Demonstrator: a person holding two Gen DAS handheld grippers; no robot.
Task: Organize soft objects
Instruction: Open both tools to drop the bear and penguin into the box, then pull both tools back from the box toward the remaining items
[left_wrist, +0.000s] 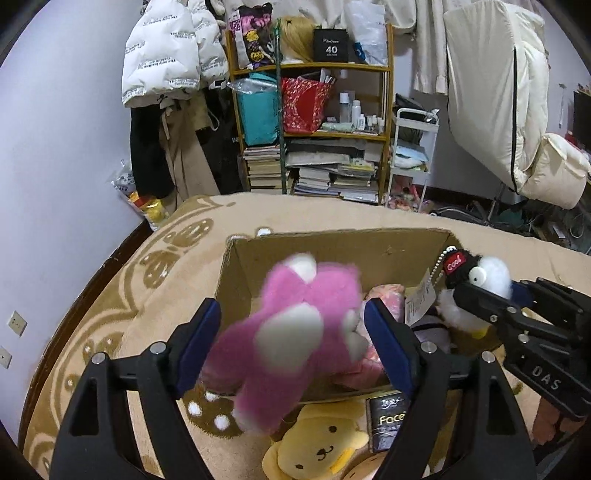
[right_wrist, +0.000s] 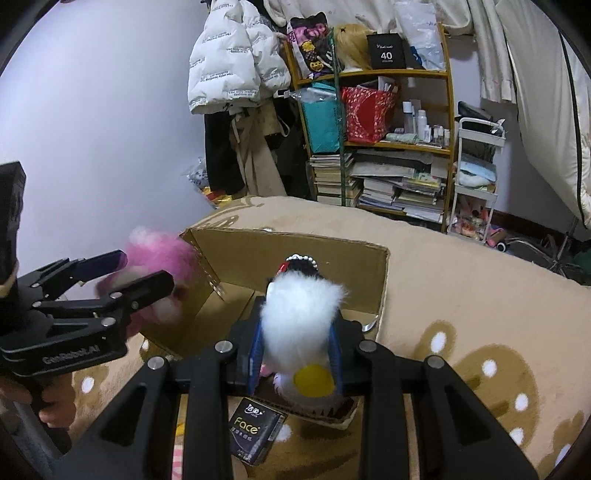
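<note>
Pink plush is blurring between the fingers of the left gripper (left_wrist: 291, 347), whose jaws are standing wide apart: the pink bear (left_wrist: 295, 332) is sitting loosely in the gap over the near left corner of the cardboard box (left_wrist: 332, 251), and whether the pads are touching it cannot be told. The spread and the blur suggest a toy being let go into the box rather than carried, though that is a judgement.

The right gripper (right_wrist: 297, 354) is clamping its blue pads against the fluffy white body of the penguin toy (right_wrist: 299, 314), jaws narrowed to the plush's width. It is holding the toy head-away, above the near right part of the box, so the bead chain and paper tag are hanging toward the inside instead of snagging the rim.

Inside the box, another pinkish soft item (left_wrist: 384, 299) is lying against the floor, so the sorting seems partly done. Just outside the near wall of the box, on the tan bed blanket (right_wrist: 461, 295), a yellow bear plush (left_wrist: 325, 443) and a dark tissue pack (right_wrist: 255, 428) are waiting, probably next in line.
</note>
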